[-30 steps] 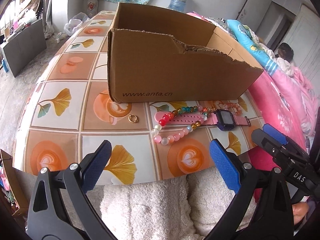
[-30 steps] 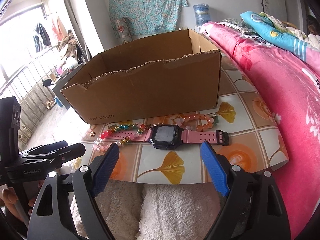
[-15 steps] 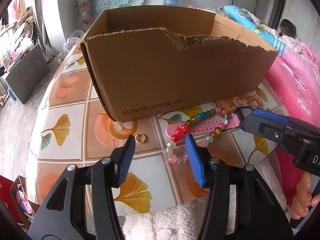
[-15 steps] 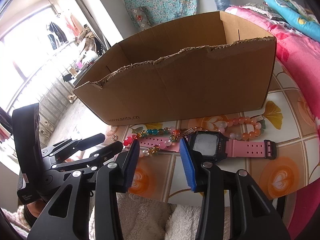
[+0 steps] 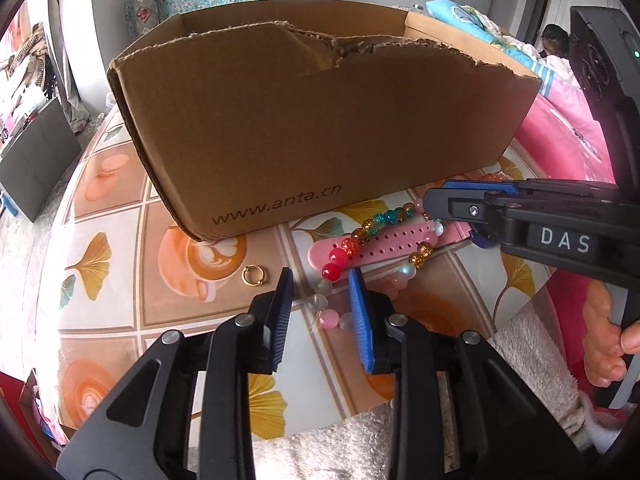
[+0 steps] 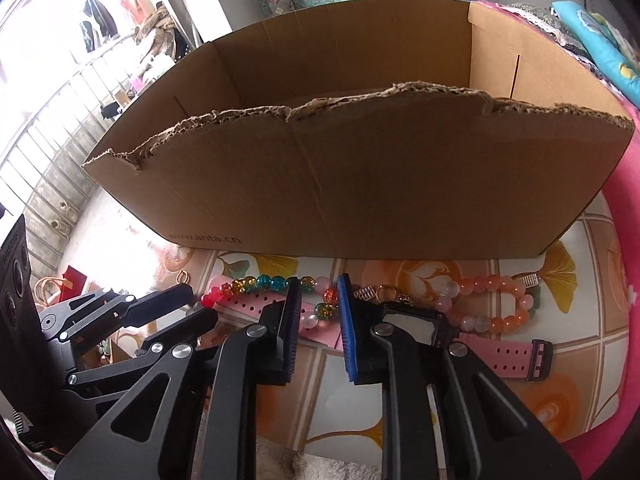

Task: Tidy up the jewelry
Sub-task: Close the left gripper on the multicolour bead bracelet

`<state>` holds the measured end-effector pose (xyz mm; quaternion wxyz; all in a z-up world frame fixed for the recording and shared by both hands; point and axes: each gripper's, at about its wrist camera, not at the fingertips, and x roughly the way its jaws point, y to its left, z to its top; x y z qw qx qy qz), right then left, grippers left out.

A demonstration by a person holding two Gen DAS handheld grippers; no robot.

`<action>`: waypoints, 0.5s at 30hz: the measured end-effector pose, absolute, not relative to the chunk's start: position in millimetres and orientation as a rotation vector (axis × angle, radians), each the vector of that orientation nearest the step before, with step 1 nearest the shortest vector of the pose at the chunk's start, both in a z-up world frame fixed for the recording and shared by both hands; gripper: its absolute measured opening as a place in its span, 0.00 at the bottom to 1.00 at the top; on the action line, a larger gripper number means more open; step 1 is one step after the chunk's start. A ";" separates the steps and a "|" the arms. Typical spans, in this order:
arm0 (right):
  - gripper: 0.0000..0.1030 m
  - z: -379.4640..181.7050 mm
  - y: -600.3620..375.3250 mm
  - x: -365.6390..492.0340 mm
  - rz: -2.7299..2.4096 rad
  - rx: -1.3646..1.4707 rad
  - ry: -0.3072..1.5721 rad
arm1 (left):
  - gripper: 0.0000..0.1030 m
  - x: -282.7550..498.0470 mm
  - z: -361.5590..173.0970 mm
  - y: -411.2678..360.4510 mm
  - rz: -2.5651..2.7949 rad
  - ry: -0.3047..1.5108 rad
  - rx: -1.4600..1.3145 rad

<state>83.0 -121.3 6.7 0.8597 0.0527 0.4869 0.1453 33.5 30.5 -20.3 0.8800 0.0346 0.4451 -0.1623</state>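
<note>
A multicoloured bead bracelet [image 5: 384,216] lies across a pink watch strap [image 5: 384,240] in front of the cardboard box [image 5: 320,120]. My left gripper [image 5: 320,280] hovers over the bracelet's pale end beads, jaws closing, with the beads between the pads but untouched. My right gripper [image 6: 319,280] is closing over the strap and bracelet [image 6: 264,282] just left of the watch [image 6: 408,320], pads apart from both. In the left wrist view the right gripper [image 5: 432,208] hides the watch face. A gold ring [image 5: 253,275] lies alone to the left. An orange bead bracelet [image 6: 492,284] lies right of the watch.
The table [image 5: 120,300] has a tile-patterned cloth. Its near edge meets white fluffy fabric [image 5: 520,344]. Pink bedding [image 6: 624,240] borders the right side. A person's hand [image 5: 604,336] holds the right gripper's handle. The left gripper [image 6: 200,304] shows at the right wrist view's left.
Both pairs of jaws have narrowed from wide apart to a small gap. Both grippers have come in lower over the bracelet and strap, and the right one now covers the watch in the left view.
</note>
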 end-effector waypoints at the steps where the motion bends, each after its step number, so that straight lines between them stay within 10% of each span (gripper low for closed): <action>1: 0.18 6.9 -118.9 85.5 0.302 0.092 1.031 | 0.26 33.4 -20.2 31.5 -0.340 0.927 0.066; 9: 0.10 3.6 -102.0 98.4 0.293 0.026 1.077 | 0.26 34.7 -20.0 29.0 -0.349 0.923 0.045; 15: 0.10 11.7 -91.6 91.3 0.305 -0.004 1.030 | 0.09 37.4 -20.0 32.6 -0.341 0.917 0.016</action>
